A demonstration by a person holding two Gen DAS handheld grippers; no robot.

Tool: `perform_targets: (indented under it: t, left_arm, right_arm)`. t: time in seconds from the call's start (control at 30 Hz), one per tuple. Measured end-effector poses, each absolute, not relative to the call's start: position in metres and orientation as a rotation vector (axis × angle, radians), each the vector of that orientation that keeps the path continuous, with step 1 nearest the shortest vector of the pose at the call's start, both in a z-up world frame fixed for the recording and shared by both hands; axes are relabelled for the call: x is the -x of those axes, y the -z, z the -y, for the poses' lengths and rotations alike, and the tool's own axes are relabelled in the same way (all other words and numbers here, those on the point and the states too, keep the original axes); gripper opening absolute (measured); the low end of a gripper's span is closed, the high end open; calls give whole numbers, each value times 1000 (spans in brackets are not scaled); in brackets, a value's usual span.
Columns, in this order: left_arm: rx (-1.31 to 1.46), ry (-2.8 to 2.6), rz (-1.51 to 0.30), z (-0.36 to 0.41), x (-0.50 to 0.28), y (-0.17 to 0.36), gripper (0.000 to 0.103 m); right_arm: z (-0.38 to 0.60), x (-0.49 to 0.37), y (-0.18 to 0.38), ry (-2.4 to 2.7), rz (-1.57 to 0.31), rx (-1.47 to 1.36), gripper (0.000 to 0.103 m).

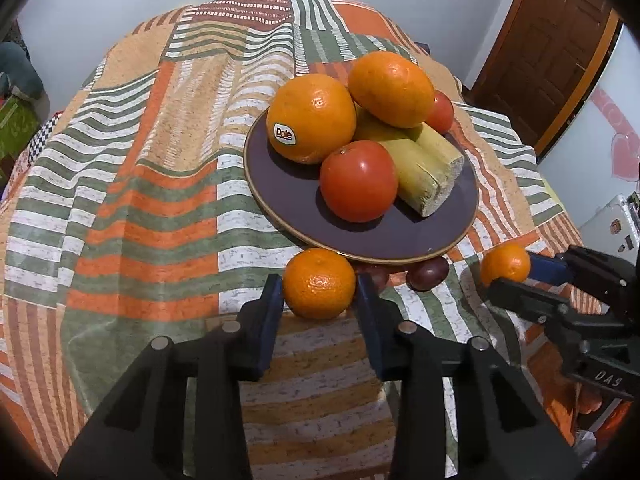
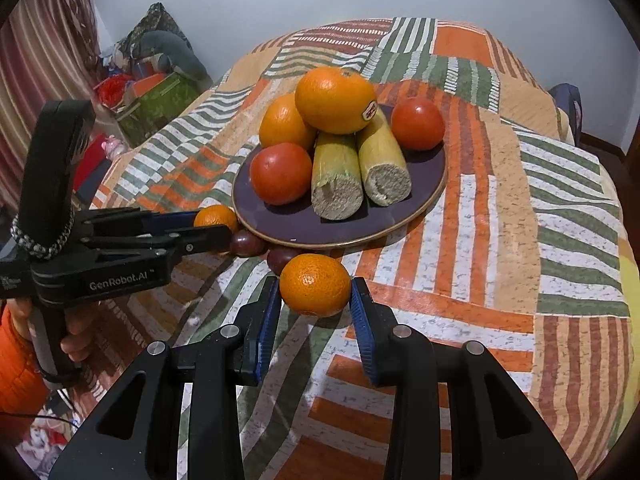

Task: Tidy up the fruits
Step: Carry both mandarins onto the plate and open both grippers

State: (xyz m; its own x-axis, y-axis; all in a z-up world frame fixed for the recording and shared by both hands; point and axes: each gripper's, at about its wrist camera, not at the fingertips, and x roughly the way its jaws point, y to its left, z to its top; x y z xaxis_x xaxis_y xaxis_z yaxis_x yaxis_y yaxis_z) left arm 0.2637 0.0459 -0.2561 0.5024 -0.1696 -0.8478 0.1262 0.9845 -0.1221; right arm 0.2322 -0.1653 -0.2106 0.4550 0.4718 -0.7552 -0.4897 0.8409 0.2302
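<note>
A dark purple plate point(image 1: 420, 236) point(image 2: 400, 216) holds two large oranges point(image 1: 312, 118) point(image 2: 336, 98), two tomatoes point(image 1: 358, 180) point(image 2: 280, 172) and two cut sugarcane pieces point(image 1: 424, 164) point(image 2: 336, 176). My left gripper point(image 1: 318, 294) is shut on a small mandarin point(image 1: 320, 284) just in front of the plate's rim. My right gripper point(image 2: 316, 294) is shut on another small mandarin point(image 2: 315, 284), which also shows in the left wrist view point(image 1: 506, 262). Two dark red small fruits point(image 2: 248, 243) point(image 1: 427, 274) lie under the plate's near rim.
The plate sits on a bed covered with a striped orange, green and white quilt point(image 1: 140, 200) point(image 2: 520, 240). A wooden door point(image 1: 540, 52) stands at the right. Boxes and clutter point(image 2: 152, 92) lie beside the bed at the left.
</note>
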Motion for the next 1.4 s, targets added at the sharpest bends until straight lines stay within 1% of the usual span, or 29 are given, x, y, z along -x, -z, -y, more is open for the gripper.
perform_targets:
  t: [0.43, 0.77, 1.1, 1.4]
  left_arm:
    - [24, 151, -919, -46, -252, 215, 37]
    - [38, 157, -854, -48, -266, 193, 37]
    - [44, 144, -855, -48, -289, 199, 37]
    - [56, 131, -898, -52, -307, 219, 37]
  right_arm:
    - [184, -245, 186, -541, -851, 4, 32]
    - [192, -267, 169, -496, -784, 19, 32]
    - [195, -288, 173, -474, -778, 32, 32]
    - [193, -307, 187, -460, -808, 34, 32]
